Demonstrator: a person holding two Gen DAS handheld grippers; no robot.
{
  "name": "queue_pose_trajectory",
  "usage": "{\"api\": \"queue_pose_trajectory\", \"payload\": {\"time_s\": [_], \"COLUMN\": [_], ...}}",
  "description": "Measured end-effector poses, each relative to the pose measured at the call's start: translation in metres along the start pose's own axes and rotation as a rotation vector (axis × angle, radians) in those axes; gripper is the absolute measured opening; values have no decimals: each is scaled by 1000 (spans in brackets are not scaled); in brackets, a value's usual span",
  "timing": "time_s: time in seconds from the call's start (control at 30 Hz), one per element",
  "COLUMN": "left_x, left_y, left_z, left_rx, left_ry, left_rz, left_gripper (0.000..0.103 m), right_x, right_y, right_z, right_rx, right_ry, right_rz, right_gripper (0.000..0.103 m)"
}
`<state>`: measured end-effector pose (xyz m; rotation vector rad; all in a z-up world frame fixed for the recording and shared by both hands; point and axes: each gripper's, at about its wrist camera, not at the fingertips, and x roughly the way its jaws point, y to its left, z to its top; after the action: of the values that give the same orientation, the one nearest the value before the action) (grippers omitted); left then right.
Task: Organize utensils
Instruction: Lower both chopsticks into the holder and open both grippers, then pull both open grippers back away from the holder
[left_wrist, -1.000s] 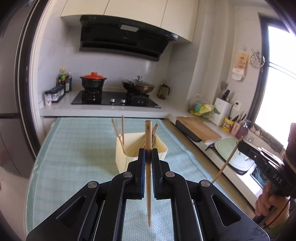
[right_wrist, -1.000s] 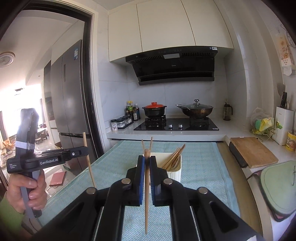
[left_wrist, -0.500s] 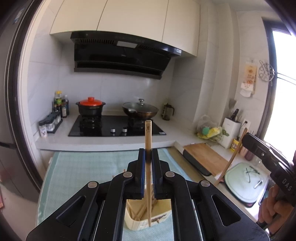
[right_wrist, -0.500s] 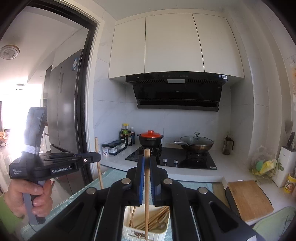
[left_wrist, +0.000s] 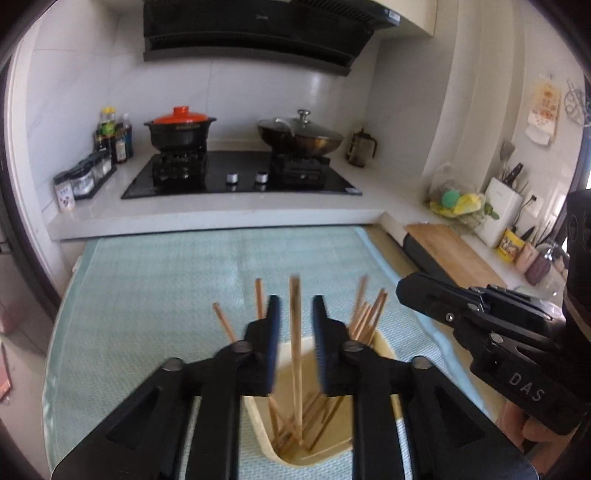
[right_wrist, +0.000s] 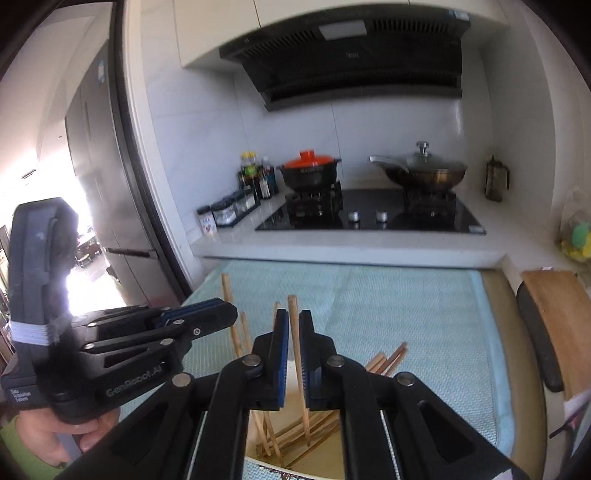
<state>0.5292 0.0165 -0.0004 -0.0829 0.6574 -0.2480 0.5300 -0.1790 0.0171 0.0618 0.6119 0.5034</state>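
Note:
A cream utensil holder (left_wrist: 382, 345) stands on the teal mat with several wooden chopsticks (left_wrist: 364, 314) leaning in it. My left gripper (left_wrist: 295, 332) is open right above the holder. A blurred chopstick (left_wrist: 295, 332) stands between its jaws, free of both pads, its lower end down in the holder. My right gripper (right_wrist: 293, 343) is over the same holder (right_wrist: 321, 461), with a chopstick (right_wrist: 295, 336) between its narrowly parted pads; a slight gap shows on both sides. Each gripper shows in the other's view, the right one (left_wrist: 480, 325) and the left one (right_wrist: 147, 339).
The teal mat (left_wrist: 166, 288) covers the table. Behind it is a white counter with a black hob (left_wrist: 240, 177), a red-lidded pot (left_wrist: 181, 129), a wok (left_wrist: 299, 136) and seasoning jars (left_wrist: 85, 177). A wooden cutting board (left_wrist: 454, 254) lies at the right. A fridge (right_wrist: 99, 184) stands at the left.
Both grippers have come down over the holder. The left jaws have opened and its chopstick is dropping into the holder. The right jaws have loosened around their chopstick.

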Motion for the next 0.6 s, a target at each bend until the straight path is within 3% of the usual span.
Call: {"api": "queue_pose_trajectory", "payload": {"time_s": [0.03,0.07,0.1,0.3,0.43,0.53,0.6], "left_x": [0,-5,-13,-65,-97,-121,-136], "left_y": [3,7,10,13,0,-10,-15], "left_z": [-4,-10,-14,-43,-68,-87,-96], "left_rx": [-3,-7,-7,25,39,28,10], "left_ry": [-1,-25,-53,-165,-215,-236,-234], "left_rz": [20,43,62,185,298,307,354], "left_gripper": [64,79,86,101,102,103,103], "right_x": [9,12,9,-43,-88,-120,-144], "right_y": [-6,-11,-16,-35,-22,-3,9], "right_z": [-2,-5,-8,-19,-39,-58,-73], "right_rx": [9,15,25,36,-32,-80,-93], "right_ry": [16,13,-14,-140,-211,-251,-281], "right_rz": [-15,-31,-52,-157,-256,-297,-296], "right_gripper": [20,47,66,73,80,87,88]}}
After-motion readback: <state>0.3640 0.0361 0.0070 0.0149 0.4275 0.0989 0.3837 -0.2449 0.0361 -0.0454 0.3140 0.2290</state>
